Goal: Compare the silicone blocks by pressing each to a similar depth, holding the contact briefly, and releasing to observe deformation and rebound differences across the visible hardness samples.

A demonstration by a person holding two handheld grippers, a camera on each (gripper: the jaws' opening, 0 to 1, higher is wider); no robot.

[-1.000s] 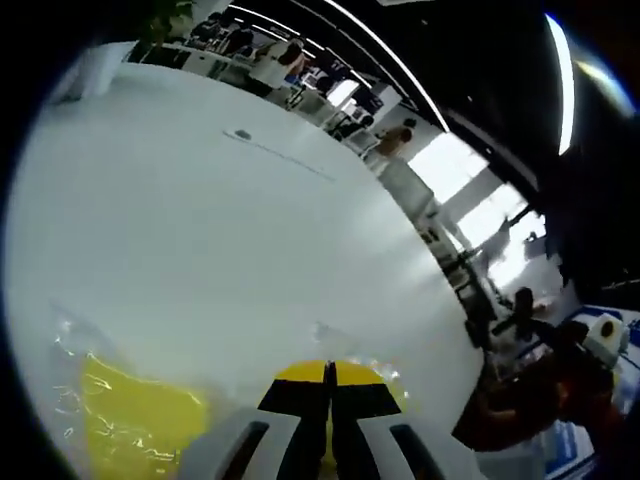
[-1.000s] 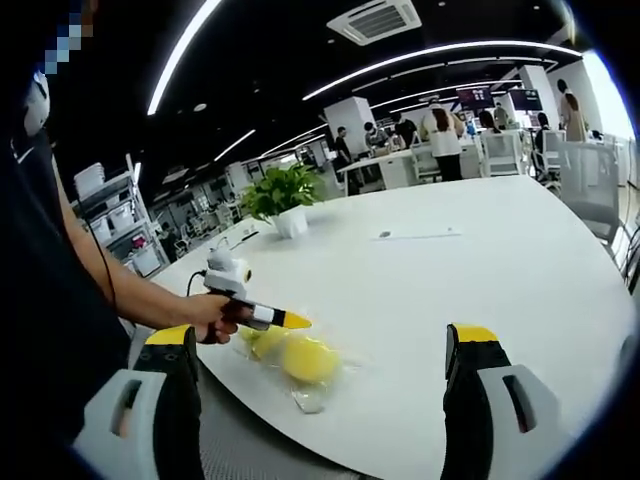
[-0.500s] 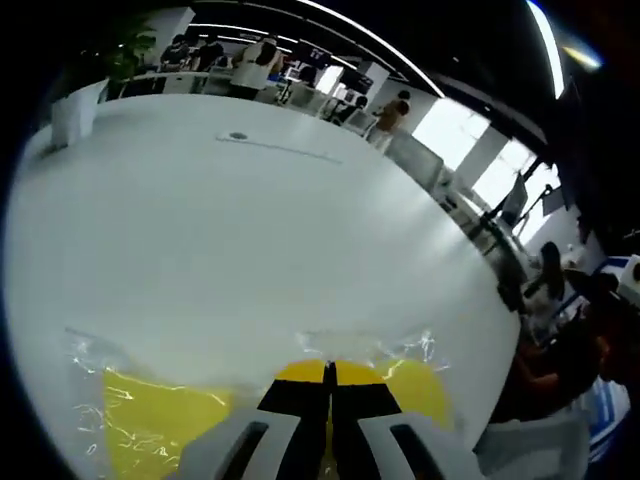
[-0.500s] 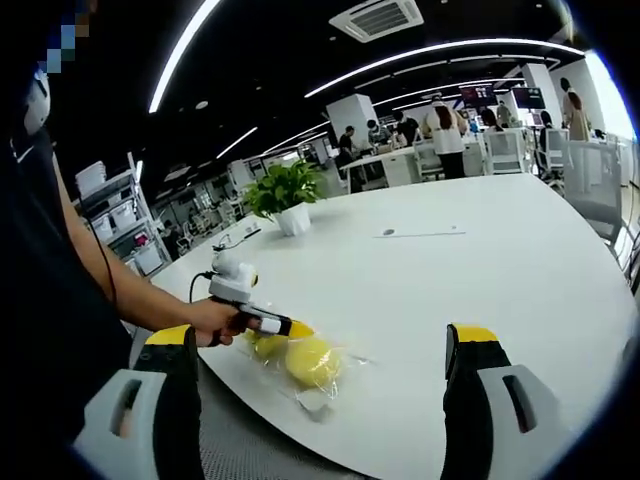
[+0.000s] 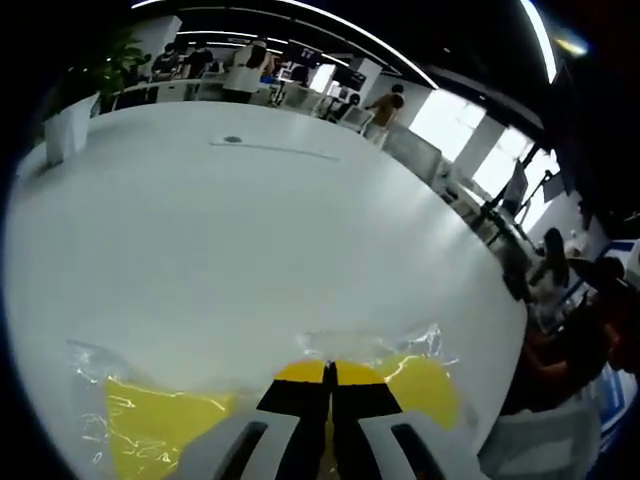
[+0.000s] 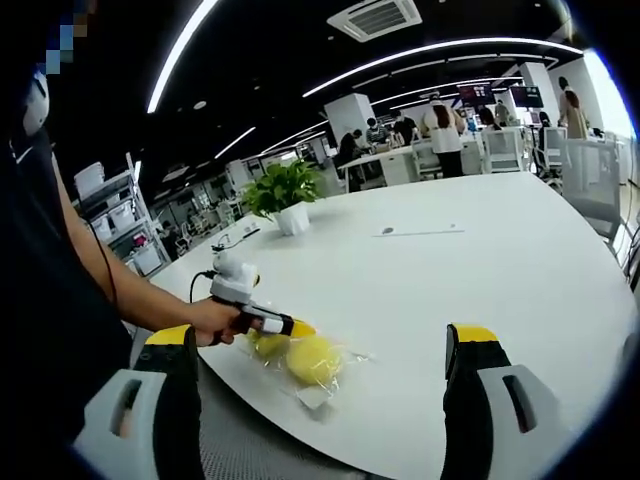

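Left gripper point(image 5: 328, 372), yellow-tipped black jaws pressed together with no gap between them, tips down on the yellow silicone blocks sealed in clear crinkled plastic wrap point(image 5: 160, 435) — one yellow mass to the left of the jaws, another point(image 5: 425, 385) to the right, both near the white round table's point(image 5: 250, 240) closest edge. Compared with a second ago, more of the wrapped yellow around the tips and more of the table levelled out ahead, read as the camera tilting and lowering onto the sample; compared with half a second ago, almost no change, so probably the brief hold at depth rather than a release. From the right gripper view, the same left gripper point(image 6: 293, 325) held in a person's hand point(image 6: 215, 318), tip touching the wrapped yellow blocks point(image 6: 310, 360). Right gripper point(image 6: 328, 345) wide open, empty, well back. Potted green plant in a white pot point(image 6: 285, 200) far behind.
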